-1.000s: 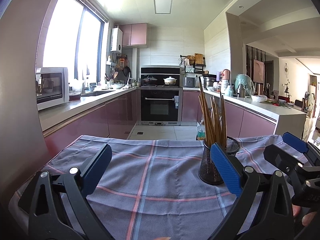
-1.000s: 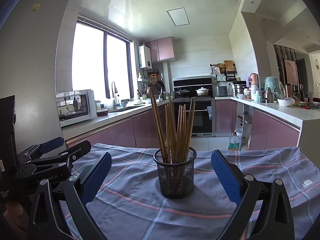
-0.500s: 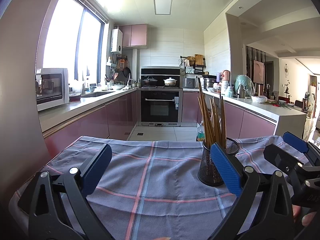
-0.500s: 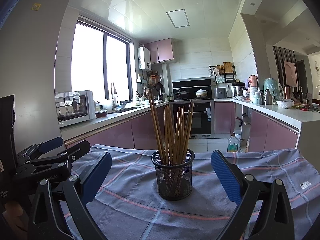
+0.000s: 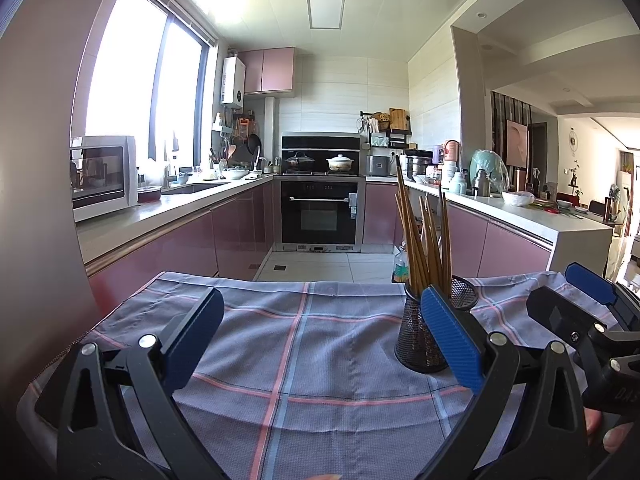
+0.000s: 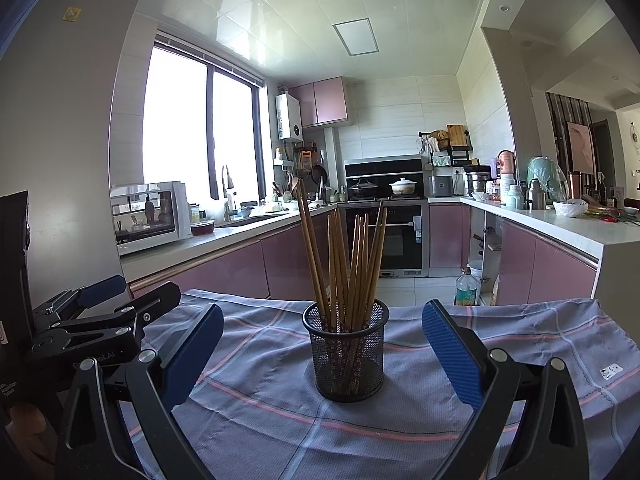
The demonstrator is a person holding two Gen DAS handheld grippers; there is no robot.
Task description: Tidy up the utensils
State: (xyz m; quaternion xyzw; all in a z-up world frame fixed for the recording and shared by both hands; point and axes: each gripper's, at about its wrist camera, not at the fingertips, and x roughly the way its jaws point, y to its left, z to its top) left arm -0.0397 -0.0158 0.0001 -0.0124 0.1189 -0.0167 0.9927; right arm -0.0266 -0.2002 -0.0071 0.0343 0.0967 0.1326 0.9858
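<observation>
Nearest in the right wrist view, the right gripper (image 6: 322,356) stands wide open and holds nothing. The black mesh cup (image 6: 346,354) stands upright just beyond it, in line with the gap between its two blue pads and apart from both. The wooden chopsticks (image 6: 348,264) stand in the cup and fan out a little at the top. In the left wrist view, the left gripper (image 5: 320,336) is also wide open and empty; the cup (image 5: 420,340) is at its right side, partly hidden behind the right pad. The cup rests on a checked cloth (image 6: 260,412) that covers the counter. Far behind are the oven (image 5: 320,216) and the microwave (image 6: 150,216).
</observation>
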